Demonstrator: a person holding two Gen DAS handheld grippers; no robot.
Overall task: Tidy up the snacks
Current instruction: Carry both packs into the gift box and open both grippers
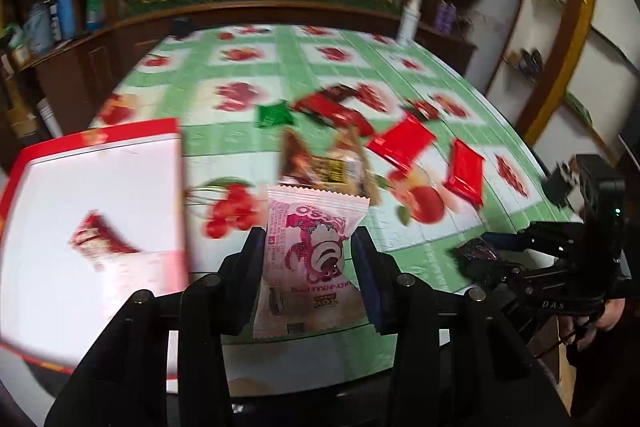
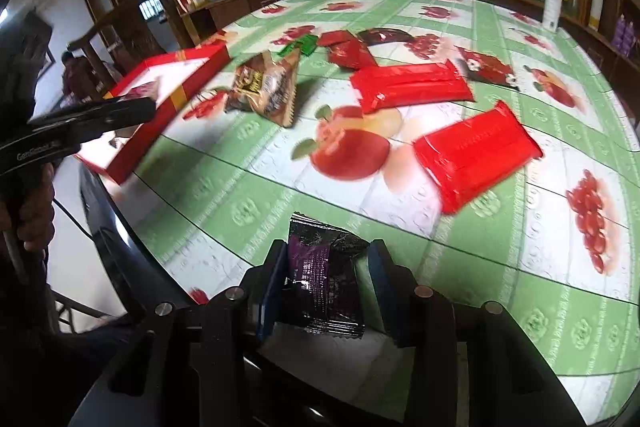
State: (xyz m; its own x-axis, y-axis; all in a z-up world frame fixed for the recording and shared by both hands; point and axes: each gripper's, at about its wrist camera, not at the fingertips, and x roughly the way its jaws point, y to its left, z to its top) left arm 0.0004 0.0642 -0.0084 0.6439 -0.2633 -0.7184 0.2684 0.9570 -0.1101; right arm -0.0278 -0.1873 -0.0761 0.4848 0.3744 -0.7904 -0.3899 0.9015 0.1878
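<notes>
Transfer step: your left gripper [image 1: 306,251] has its fingers clamped on the pink snack packet [image 1: 310,259], just right of the red box [image 1: 100,135]; your right gripper [image 2: 326,275] clamps the purple packet [image 2: 326,279]. Next, release each inside the box.

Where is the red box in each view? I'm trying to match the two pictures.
Left wrist view: the red box fills the lower left, white inside, one snack in it, just left of the left tool.
Right wrist view: the box sits at left centre, at the table's edge, partly behind the other tool.
Shared landmark: the brown snack bag, lying to the box's right in both views.
</notes>
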